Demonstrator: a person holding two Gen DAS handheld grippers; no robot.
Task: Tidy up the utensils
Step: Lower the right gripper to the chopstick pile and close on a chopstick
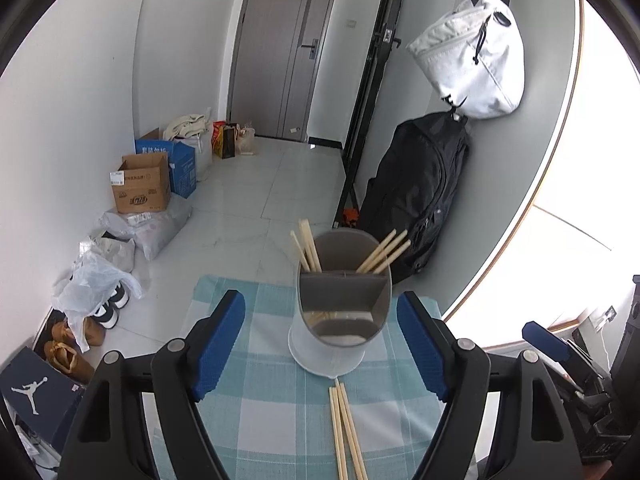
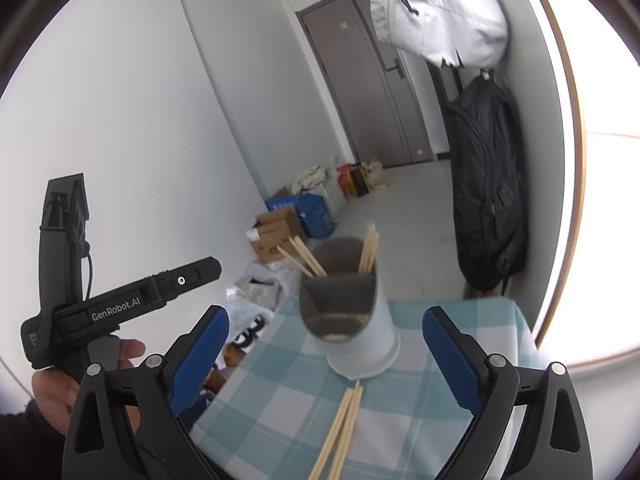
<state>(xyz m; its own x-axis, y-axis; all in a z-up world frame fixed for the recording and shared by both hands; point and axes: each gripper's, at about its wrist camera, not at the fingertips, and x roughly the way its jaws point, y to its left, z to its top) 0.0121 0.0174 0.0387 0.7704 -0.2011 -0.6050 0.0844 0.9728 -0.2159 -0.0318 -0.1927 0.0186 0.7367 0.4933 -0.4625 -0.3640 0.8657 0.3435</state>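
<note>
A grey and white utensil holder [image 1: 340, 320] [image 2: 352, 328] with divided compartments stands on the blue checked tablecloth [image 1: 256, 420] [image 2: 288, 400]. Several wooden chopsticks [image 1: 308, 246] [image 2: 370, 248] stand in its far compartments. More loose chopsticks [image 1: 346, 432] [image 2: 340, 432] lie flat on the cloth just in front of the holder. My left gripper [image 1: 322, 344] is open and empty, its blue pads on either side of the holder. My right gripper [image 2: 326, 356] is open and empty, also facing the holder.
The table is small; its far edge [image 1: 312, 288] lies just behind the holder. The left gripper's body [image 2: 100, 308] and hand show at left in the right wrist view. Boxes [image 1: 140, 184], bags and shoes line the floor; a black backpack [image 1: 416, 188] leans on the wall.
</note>
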